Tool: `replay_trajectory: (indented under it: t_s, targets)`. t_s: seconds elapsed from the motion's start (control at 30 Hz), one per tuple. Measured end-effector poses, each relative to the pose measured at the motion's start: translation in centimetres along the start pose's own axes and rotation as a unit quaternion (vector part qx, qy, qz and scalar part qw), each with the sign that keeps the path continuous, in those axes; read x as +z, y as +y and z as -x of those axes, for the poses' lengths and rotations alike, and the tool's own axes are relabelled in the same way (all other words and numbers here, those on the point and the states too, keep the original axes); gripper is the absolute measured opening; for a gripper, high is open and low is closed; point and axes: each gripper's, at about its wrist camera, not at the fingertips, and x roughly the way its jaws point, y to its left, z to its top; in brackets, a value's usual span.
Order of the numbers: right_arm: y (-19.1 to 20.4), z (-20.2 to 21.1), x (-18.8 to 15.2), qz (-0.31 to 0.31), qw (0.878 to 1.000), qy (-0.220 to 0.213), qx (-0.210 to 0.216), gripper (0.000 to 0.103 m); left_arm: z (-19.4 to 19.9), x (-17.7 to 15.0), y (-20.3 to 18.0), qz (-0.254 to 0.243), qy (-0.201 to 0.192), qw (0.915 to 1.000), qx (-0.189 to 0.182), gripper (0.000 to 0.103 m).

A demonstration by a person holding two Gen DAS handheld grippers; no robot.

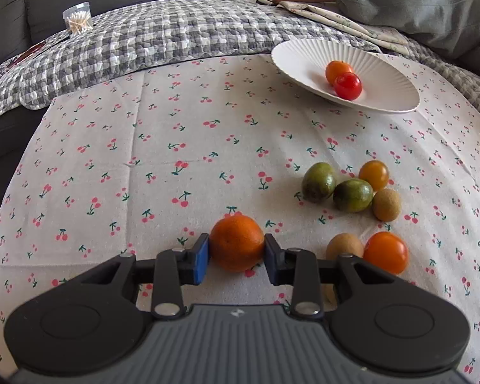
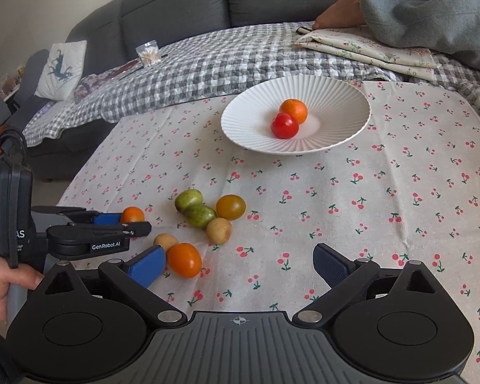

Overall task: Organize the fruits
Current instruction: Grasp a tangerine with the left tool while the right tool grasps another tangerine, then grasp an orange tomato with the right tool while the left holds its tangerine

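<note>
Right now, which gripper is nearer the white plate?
Right. The right gripper faces the white plate across bare cloth; the left gripper, farther back, grips the small orange.

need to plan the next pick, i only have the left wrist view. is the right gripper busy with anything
Observer: No. The right gripper stands open over bare cloth, holding nothing.
Operator: what fruit is nearest to it
Observer: An orange tomato, just beyond its left fingertip, not touching.
Operator: my hand blocks the side, does the left gripper really have the orange
Observer: Seen from the side, the left gripper has its fingers either side of the small orange, which sits low on the cloth.
Operator: anything left of the couch i can't see
Observer: A white cushion with a blue deer print leans on the sofa.
</note>
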Motion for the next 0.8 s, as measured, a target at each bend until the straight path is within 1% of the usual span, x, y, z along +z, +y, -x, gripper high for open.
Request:
replay_trajectory:
  t_s: [0.13, 0.27, 0.33, 0.5, 0.6, 0.7, 0.77, 0.8]
  targets:
    - [0.5, -0.6, -0.2, 0.015, 1.000, 0.008, 0.006, 0.093, 0.7, 0.3, 0.8, 0.019, -0.005, 0.9997, 0.014, 0.033]
    - [1.0, -1.5, -0.8, 0.037, 0.999, 0.020, 0.012, 0.088, 2.7, 0.9, 2.4, 0.064, -0.026, 0.9974, 0.018, 0.033]
    - [1.2, -2.0, -0.9, 0.045, 0.999, 0.025, 0.016, 0.087, 3.6, 1.0, 3.0, 0.078, -0.035, 0.9961, 0.023, 0.033]
    - [2.1, -3.3, -1.3, 0.074, 0.997, 0.031, 0.024, 0.086, 4.3, 1.1, 3.8, 0.092, -0.039, 0.9949, 0.013, 0.033]
    - [2.8, -4.1, -1.5, 0.095, 0.995, 0.030, 0.024, 0.082, 4.3, 1.1, 3.7, 0.093, -0.039, 0.9949, 0.008, 0.033]
    - [3.3, -5.0, -1.7, 0.106, 0.994, 0.030, 0.024, 0.072, 4.5, 1.1, 3.5, 0.088, -0.043, 0.9952, 0.004, 0.033]
    - [3.6, -5.6, -1.8, 0.113, 0.993, 0.030, 0.023, 0.063, 4.6, 1.2, 3.4, 0.086, -0.044, 0.9953, 0.004, 0.033]
    - [3.8, -5.9, -1.9, 0.118, 0.992, 0.031, 0.024, 0.061, 4.6, 1.2, 3.4, 0.086, -0.044, 0.9953, 0.004, 0.033]
